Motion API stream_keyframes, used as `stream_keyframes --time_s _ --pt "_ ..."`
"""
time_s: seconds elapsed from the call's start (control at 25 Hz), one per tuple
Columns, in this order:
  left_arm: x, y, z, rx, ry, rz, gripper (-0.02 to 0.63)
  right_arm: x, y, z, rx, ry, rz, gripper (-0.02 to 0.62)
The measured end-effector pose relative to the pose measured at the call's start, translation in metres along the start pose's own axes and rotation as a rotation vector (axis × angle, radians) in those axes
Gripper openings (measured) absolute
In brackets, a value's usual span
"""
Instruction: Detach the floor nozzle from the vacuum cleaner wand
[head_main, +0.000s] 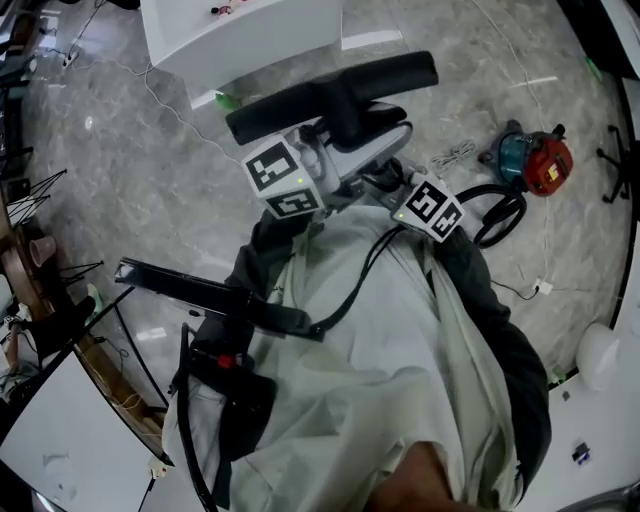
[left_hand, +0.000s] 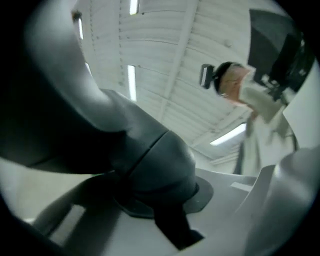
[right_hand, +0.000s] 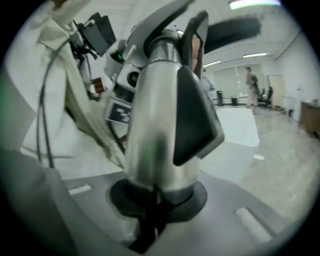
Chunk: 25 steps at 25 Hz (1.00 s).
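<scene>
Item: floor nozzle (head_main: 330, 95), black, long bar form, with grey swivel neck. It is being held up above the marble floor (head_main: 150, 170), in front of the person's pale smock (head_main: 390, 350).

Wand (right_hand: 155, 135): silver tube with a black latch plate, sitting directly under the nozzle's neck and appearing joined to it.

Left gripper (head_main: 330, 145): reaching in just below the nozzle. Its tongs are clamping the nozzle's dark grey neck (left_hand: 145, 160), which is filling the space between them.

Right gripper (head_main: 388, 178): sitting just beside the left one, further below the nozzle. Its tongs are closing on the wand, pressing the tube from both sides.

White surface (head_main: 240, 35): standing just beyond the nozzle.

Red and teal machine (head_main: 532, 160): lying on the floor well to the right of the nozzle, with a black hose loop (head_main: 503, 213) and a white cable (head_main: 455, 155) lying near it.
</scene>
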<state>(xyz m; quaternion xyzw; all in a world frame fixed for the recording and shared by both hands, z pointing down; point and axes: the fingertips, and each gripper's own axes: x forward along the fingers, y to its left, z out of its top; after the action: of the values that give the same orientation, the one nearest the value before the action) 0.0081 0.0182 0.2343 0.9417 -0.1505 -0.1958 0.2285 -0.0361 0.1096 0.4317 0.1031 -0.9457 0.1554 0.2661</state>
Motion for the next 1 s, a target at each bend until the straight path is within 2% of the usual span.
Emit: stream_keyframes --time_s 0.04,0.08,0.12,0.16,0.2,0.24,0.28,0.36,0.44,0.52,0.56,0.6,0.68,0.72,0.88,0.92,0.96,1.0 --pt "0.0 -0.02 0.0 0.015 -0.003 -0.144 0.075 -0.005 0.014 -0.001 -0.022 -0.008 0.113 0.041" --pt "0.0 -0.036 0.001 0.024 -0.01 -0.255 0.075 -0.01 0.026 -0.002 -0.036 -0.009 0.22 0.041" --pt "0.0 -0.045 0.002 0.024 -0.02 -0.321 0.075 -0.016 0.035 -0.004 -0.038 -0.004 0.306 0.043" --pt "0.001 -0.047 0.002 0.014 -0.029 -0.337 0.075 -0.02 0.04 -0.004 -0.028 0.002 0.358 0.043" --pt "0.002 -0.042 0.002 -0.001 -0.034 -0.31 0.075 -0.02 0.039 -0.004 -0.01 0.005 0.365 0.043" --pt "0.004 -0.031 0.002 -0.018 -0.035 -0.252 0.075 -0.018 0.032 -0.003 0.013 0.003 0.325 0.041" --pt "0.006 -0.019 0.002 -0.032 -0.032 -0.179 0.074 -0.014 0.022 -0.001 0.035 -0.003 0.245 0.041" --pt "0.006 0.006 0.001 -0.038 -0.015 -0.007 0.074 -0.004 -0.003 0.0 0.063 -0.011 0.006 0.037" --pt "0.002 0.031 0.002 -0.032 0.004 0.198 0.074 0.002 -0.026 0.0 0.07 0.006 -0.216 0.037" --pt "-0.005 0.048 0.005 -0.032 0.003 0.353 0.074 0.005 -0.037 0.002 0.062 0.028 -0.322 0.037" --pt "-0.006 0.051 0.007 -0.029 -0.002 0.382 0.074 0.005 -0.039 0.003 0.053 0.032 -0.337 0.037" --pt "-0.007 0.049 0.009 -0.019 -0.007 0.374 0.074 0.006 -0.039 0.005 0.04 0.029 -0.335 0.037" --pt "-0.004 0.035 0.012 0.006 -0.019 0.263 0.074 0.005 -0.034 0.008 0.007 0.006 -0.264 0.037" --pt "-0.003 0.024 0.014 0.012 -0.028 0.171 0.074 0.004 -0.026 0.01 -0.01 -0.009 -0.185 0.037" --pt "-0.006 -0.031 0.024 0.014 -0.063 -0.239 0.072 -0.014 0.027 0.011 -0.022 -0.025 0.298 0.041" --pt "-0.005 -0.039 0.026 0.013 -0.067 -0.296 0.072 -0.019 0.037 0.012 -0.011 -0.024 0.378 0.041" --pt "-0.003 -0.04 0.028 0.007 -0.07 -0.304 0.072 -0.021 0.04 0.015 0.003 -0.026 0.4 0.04" --pt "0.001 -0.033 0.029 0.001 -0.068 -0.257 0.072 -0.02 0.035 0.017 0.021 -0.028 0.362 0.038"
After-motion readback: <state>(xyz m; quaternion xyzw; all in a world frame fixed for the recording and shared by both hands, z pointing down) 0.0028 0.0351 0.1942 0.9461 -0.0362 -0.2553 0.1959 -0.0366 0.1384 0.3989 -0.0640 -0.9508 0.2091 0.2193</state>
